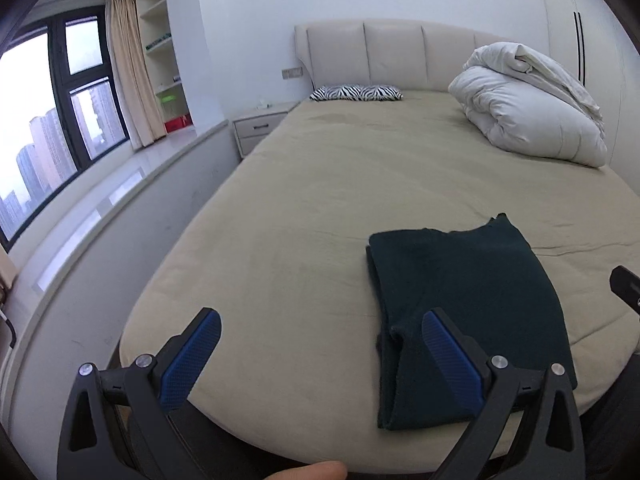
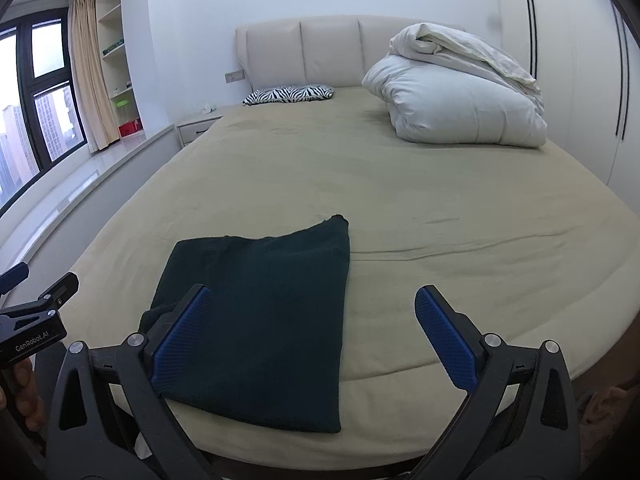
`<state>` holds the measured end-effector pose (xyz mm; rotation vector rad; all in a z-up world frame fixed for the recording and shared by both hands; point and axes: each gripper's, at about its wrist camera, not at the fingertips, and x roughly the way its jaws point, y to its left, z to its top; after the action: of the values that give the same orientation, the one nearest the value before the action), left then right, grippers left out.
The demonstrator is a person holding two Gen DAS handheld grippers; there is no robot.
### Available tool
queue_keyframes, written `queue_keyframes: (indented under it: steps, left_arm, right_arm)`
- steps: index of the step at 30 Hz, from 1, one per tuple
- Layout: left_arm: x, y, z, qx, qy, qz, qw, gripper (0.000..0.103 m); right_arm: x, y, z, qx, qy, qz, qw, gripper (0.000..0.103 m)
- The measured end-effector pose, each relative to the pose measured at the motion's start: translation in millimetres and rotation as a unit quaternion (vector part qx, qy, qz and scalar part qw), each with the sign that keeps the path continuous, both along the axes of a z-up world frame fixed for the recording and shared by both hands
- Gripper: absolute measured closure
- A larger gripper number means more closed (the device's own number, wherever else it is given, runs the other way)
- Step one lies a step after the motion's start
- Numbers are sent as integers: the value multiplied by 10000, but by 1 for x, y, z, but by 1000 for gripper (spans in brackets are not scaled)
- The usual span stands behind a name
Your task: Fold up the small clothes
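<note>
Folded dark garment (image 2: 256, 320) flat on bed (image 2: 400, 200), both hand-held grippers (image 1: 320, 356) (image 2: 314, 336) wide, empty.

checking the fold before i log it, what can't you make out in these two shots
- Near edge of the dark garment: in the left wrist view, the left gripper's finger covers part of it.
- Its near left corner, right wrist view: behind the right gripper's finger.
- Layers inside the fold: hidden by the top layer, both views.
- Items on the shelves: too small.
- Foot of the bed: cut off by the lower frame edge.
</note>
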<state>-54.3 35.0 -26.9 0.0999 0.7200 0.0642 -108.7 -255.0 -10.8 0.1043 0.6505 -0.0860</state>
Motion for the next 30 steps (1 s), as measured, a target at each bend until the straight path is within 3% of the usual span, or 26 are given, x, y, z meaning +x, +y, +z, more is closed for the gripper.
queue_keyframes:
  steps: [4, 8, 19, 30]
  left_arm:
    - [9, -1, -18, -348, 552, -109, 9978, 0]
    - [11, -5, -31, -513, 842, -170, 9950, 0]
    - [7, -5, -34, -639, 846, -190, 9942, 0]
    - [8, -3, -34, -602, 827, -169, 9946, 0]
  right_arm:
    - [8, 2, -15, 78, 320, -72, 9994, 0]
    - [16, 4, -30, 90, 649, -135, 9978, 0]
    - [23, 18, -51, -49, 936, 44, 9956, 0]
    - [30, 17, -52, -51, 962, 65, 9953, 0]
